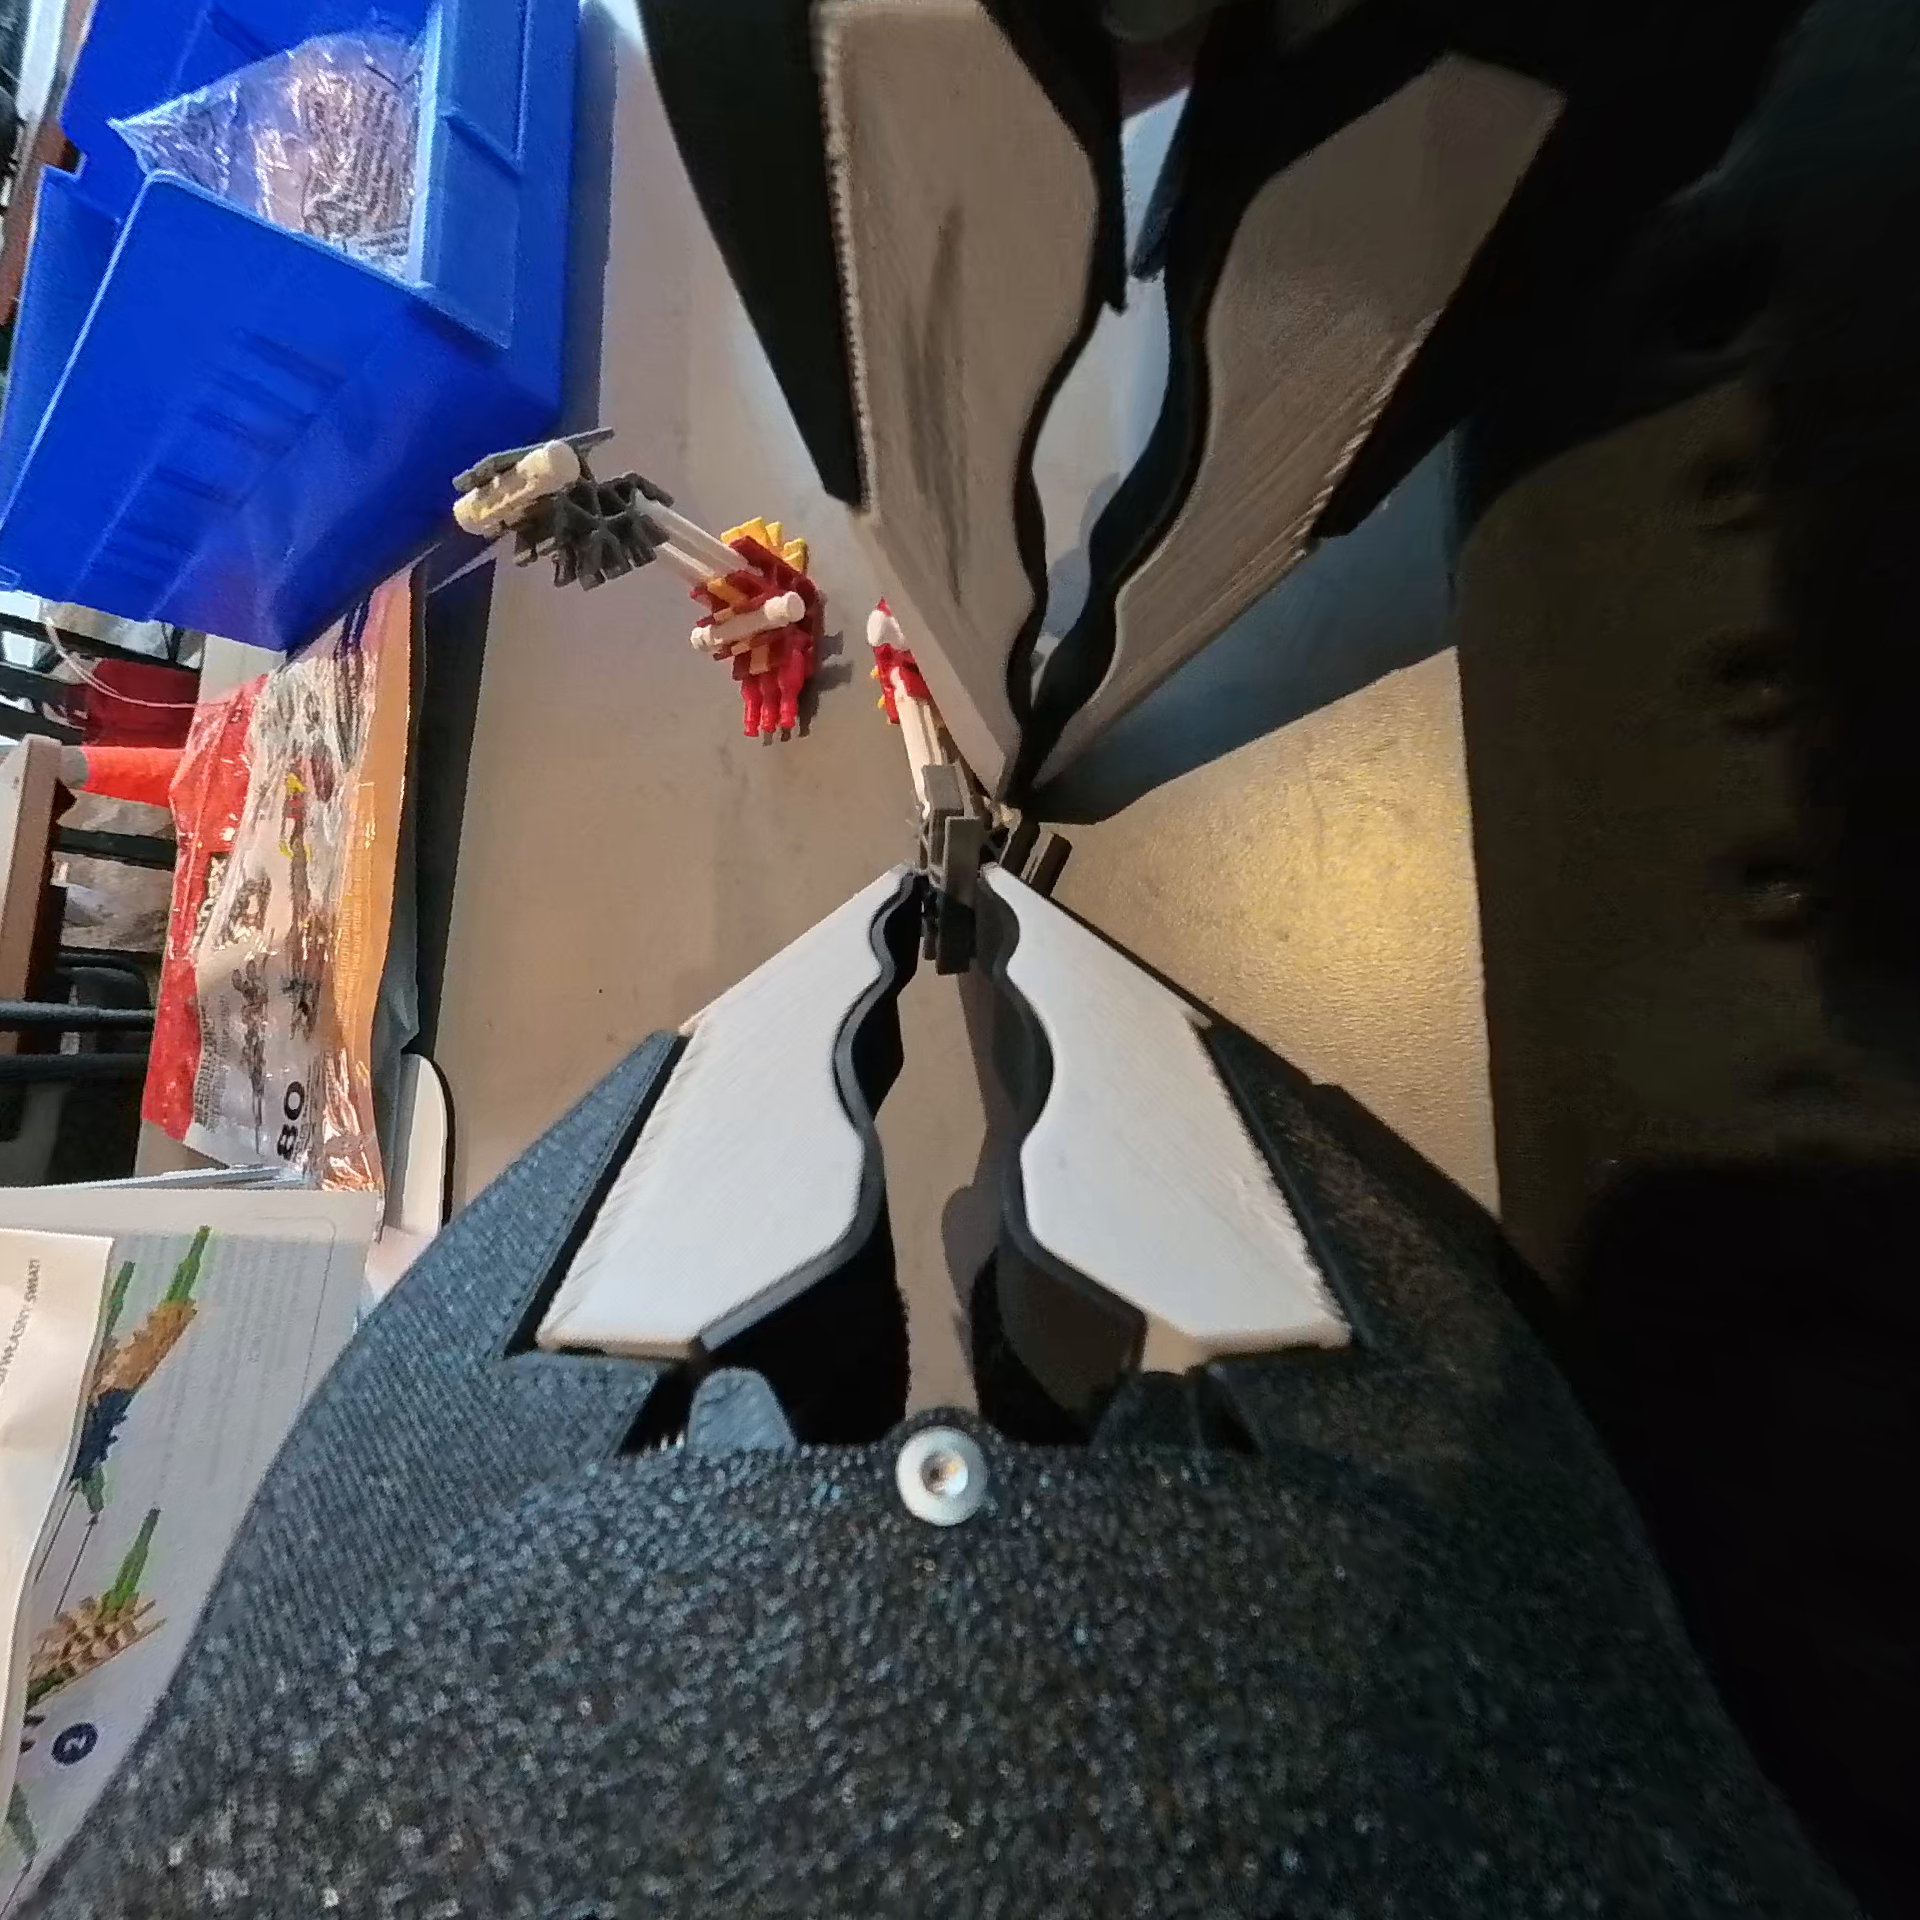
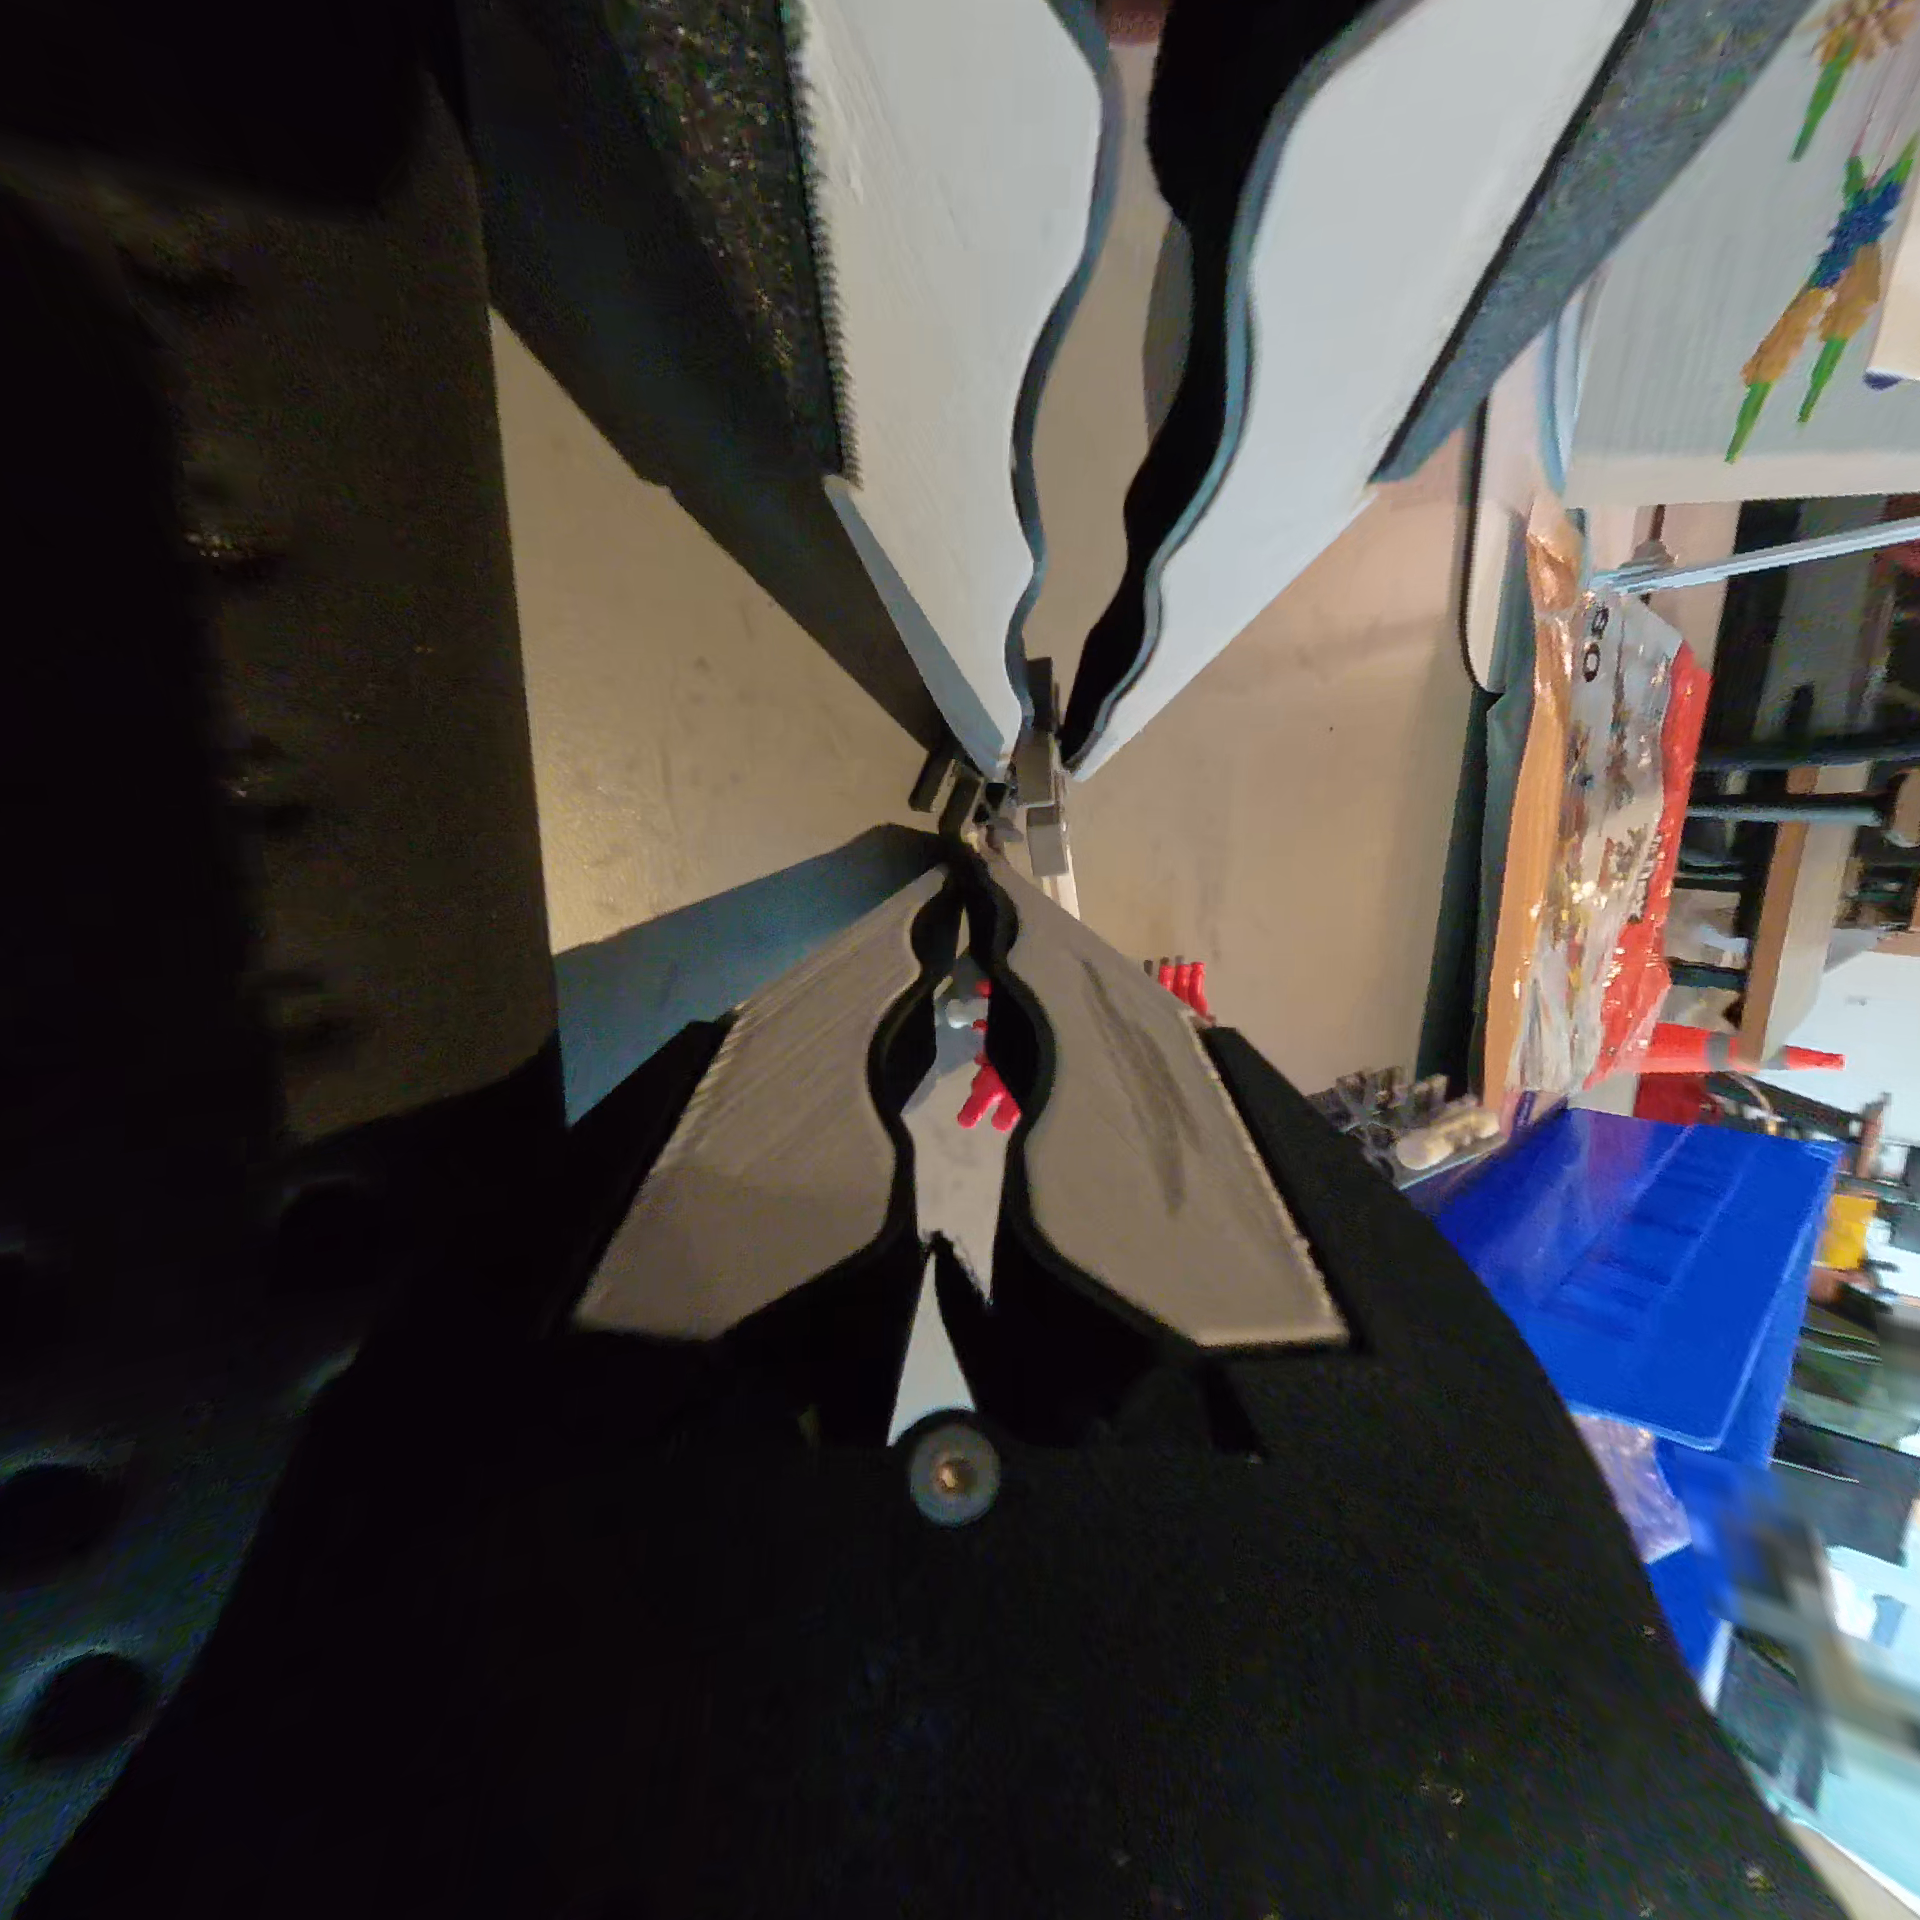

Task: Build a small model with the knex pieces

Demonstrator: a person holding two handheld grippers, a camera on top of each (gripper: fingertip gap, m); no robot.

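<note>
The left gripper (image 1: 951,894) is clamped on a grey connector piece (image 1: 954,842) at its fingertips. The right gripper (image 2: 971,883) meets it tip to tip from the opposite side, closed on the same small rod assembly (image 1: 920,717), which carries white rods and a red end piece. Both grippers fill the centre of each view, leaving a narrow gap above the table (image 1: 623,831). Just beyond, a second assembly (image 1: 644,561) of grey, white, red and yellow parts lies on bare table. Farther left, blue bins (image 1: 270,416) crowd the table edge, with a parts bag (image 1: 281,894) and an instruction sheet (image 1: 156,1403) beside them.
</note>
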